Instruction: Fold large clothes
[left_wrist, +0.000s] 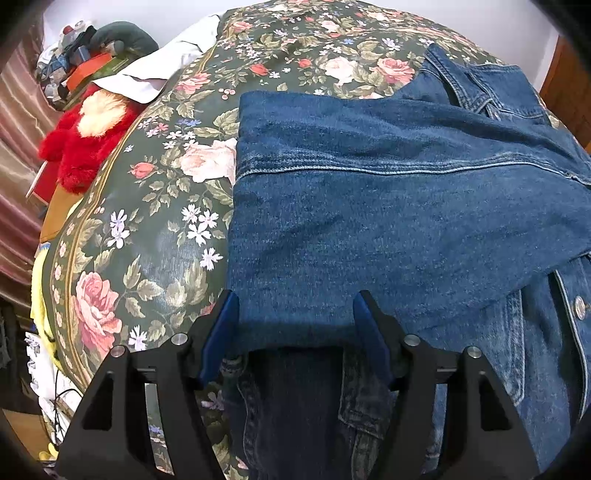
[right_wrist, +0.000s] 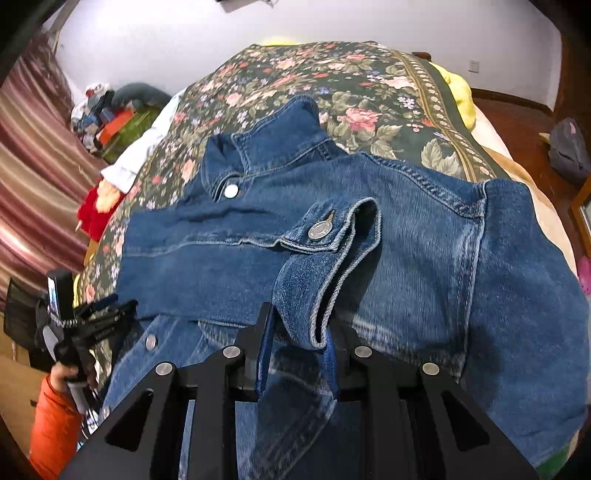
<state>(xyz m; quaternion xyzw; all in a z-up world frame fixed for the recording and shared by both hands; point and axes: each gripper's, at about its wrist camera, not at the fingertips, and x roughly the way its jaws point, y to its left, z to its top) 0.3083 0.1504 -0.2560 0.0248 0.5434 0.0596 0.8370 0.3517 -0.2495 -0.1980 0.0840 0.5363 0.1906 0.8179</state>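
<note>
A blue denim jacket (right_wrist: 424, 236) lies spread across a bed covered with a dark floral bedspread (left_wrist: 147, 229), its collar (right_wrist: 280, 129) toward the far end of the bed and one sleeve folded flat across the body. In the right wrist view, the right gripper (right_wrist: 301, 325) pinches the buttoned cuff (right_wrist: 325, 258) of the other sleeve, its blue-padded fingers (right_wrist: 264, 350) pressed close on the folded denim edge, with the cuff's metal snap button (right_wrist: 318, 230) showing just beyond the grip. In the left wrist view, the left gripper (left_wrist: 295, 306) hangs over the near part of the jacket (left_wrist: 388, 206) with its fingers (left_wrist: 221, 328) spread apart; denim lies between and beneath them, but the pads do not press on it. The same gripper shows at the left edge of the right wrist view, held by a hand (right_wrist: 64, 374) in an orange sleeve (right_wrist: 53, 428). A red plush toy (left_wrist: 85, 147) and a heap of clutter (left_wrist: 81, 55) sit beside the bed near a striped curtain (right_wrist: 33, 177).
</note>
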